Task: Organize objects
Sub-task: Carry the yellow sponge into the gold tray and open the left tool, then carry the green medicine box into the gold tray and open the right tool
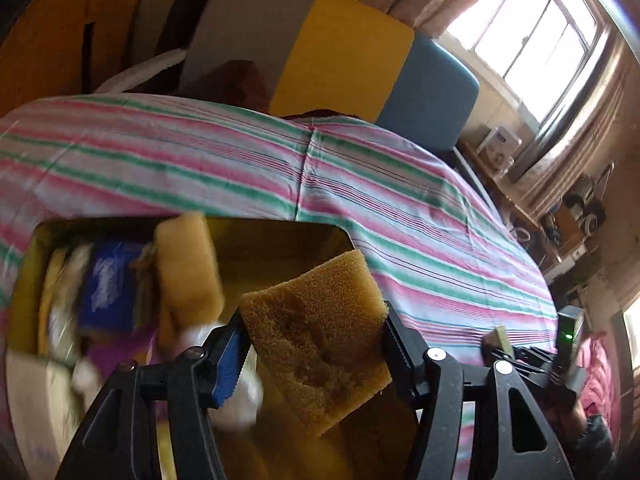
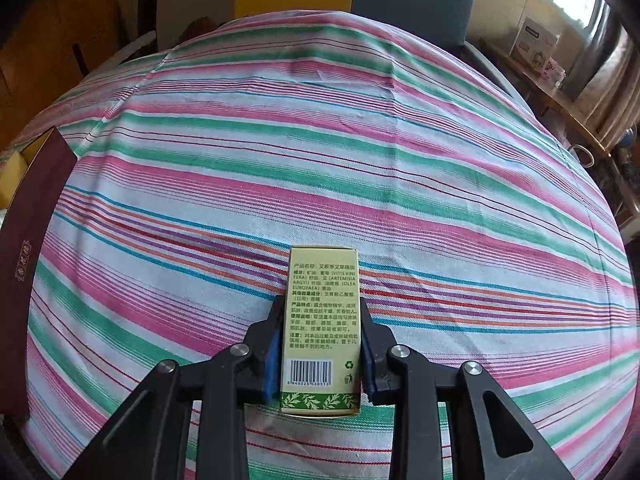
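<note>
My left gripper [image 1: 314,342] is shut on a yellow-brown sponge [image 1: 316,336] and holds it tilted above an open box [image 1: 276,230] with a yellow inside. Another yellow sponge [image 1: 188,264] and a blue packet [image 1: 108,284] lie in the box, blurred. My right gripper [image 2: 322,344] is shut on a small green carton with printed text and a barcode [image 2: 323,328], held over the striped cloth. The box shows in the right wrist view as a dark red lid edge [image 2: 28,240] at far left. The right gripper also shows in the left wrist view [image 1: 498,342] at lower right.
A striped pink, green and white cloth [image 2: 320,140] covers the table. Chairs with grey, yellow and blue backs [image 1: 340,52] stand behind it. A wooden shelf with small boxes [image 2: 536,48] runs under the window at the right.
</note>
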`<action>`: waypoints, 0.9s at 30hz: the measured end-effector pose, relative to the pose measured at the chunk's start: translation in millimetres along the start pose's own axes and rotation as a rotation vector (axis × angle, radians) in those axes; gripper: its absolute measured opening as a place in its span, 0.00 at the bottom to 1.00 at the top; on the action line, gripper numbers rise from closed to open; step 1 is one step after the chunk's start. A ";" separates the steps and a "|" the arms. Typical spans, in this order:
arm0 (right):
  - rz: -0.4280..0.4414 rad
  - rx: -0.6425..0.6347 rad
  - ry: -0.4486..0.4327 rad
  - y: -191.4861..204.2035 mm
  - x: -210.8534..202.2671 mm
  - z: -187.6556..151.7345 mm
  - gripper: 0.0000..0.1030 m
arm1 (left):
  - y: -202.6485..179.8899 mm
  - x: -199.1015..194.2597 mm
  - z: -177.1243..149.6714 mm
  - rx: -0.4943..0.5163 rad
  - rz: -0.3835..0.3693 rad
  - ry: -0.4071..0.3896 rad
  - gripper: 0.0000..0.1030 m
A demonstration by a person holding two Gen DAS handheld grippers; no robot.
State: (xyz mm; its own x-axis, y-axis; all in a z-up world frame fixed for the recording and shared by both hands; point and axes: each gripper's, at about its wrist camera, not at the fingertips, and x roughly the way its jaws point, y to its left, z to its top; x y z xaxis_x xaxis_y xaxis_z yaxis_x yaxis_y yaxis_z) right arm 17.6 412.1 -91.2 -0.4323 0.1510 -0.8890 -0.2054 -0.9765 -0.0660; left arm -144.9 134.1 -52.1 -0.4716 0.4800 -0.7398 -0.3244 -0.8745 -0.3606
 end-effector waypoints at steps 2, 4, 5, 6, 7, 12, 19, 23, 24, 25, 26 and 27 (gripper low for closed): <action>0.000 -0.001 0.001 0.2 0.2 -0.4 0.31 | 5.5 18.1 4.5 -0.027 0.032 0.042 0.61; -0.001 -0.002 0.000 0.4 0.7 -1.0 0.31 | 13.1 35.4 6.6 -0.059 0.051 0.078 0.63; 0.000 -0.002 0.000 0.2 1.1 -0.9 0.31 | 14.7 41.8 8.0 -0.064 0.075 0.089 0.64; 0.001 -0.001 0.000 0.0 1.5 -0.9 0.31 | 15.4 47.8 8.4 -0.059 0.089 0.102 0.65; 0.001 0.000 0.000 0.3 1.9 -1.3 0.31 | 14.5 51.7 8.3 -0.048 0.088 0.109 0.65; 0.002 0.000 -0.004 1.7 3.5 0.8 0.31 | 9.4 49.4 8.8 0.000 0.109 0.084 0.78; -0.003 -0.006 -0.007 4.6 4.5 2.5 0.32 | 4.4 18.9 6.4 0.040 0.154 0.017 0.79; -0.010 -0.014 -0.009 5.9 4.7 2.9 0.31 | -1.5 -12.5 -12.5 0.104 0.195 -0.039 0.79; -0.013 -0.018 -0.010 6.8 4.5 2.8 0.31 | -1.9 -20.9 -19.0 0.110 0.201 -0.048 0.79; -0.016 -0.020 -0.011 7.6 4.3 2.5 0.30 | -1.4 -29.2 -25.6 0.114 0.207 -0.055 0.79; -0.017 -0.022 -0.011 7.7 4.4 2.5 0.30 | -0.5 -36.0 -31.4 0.117 0.214 -0.060 0.79; -0.019 -0.024 -0.012 8.0 4.5 2.5 0.30 | 1.3 -43.8 -37.9 0.120 0.226 -0.066 0.79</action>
State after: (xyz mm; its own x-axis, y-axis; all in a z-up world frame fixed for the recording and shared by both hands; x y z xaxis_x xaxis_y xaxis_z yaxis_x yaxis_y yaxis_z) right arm 11.7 405.3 -94.6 -0.4390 0.1713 -0.8820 -0.1927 -0.9768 -0.0938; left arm -93.5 109.3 -41.6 -0.5944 0.2803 -0.7537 -0.2976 -0.9474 -0.1177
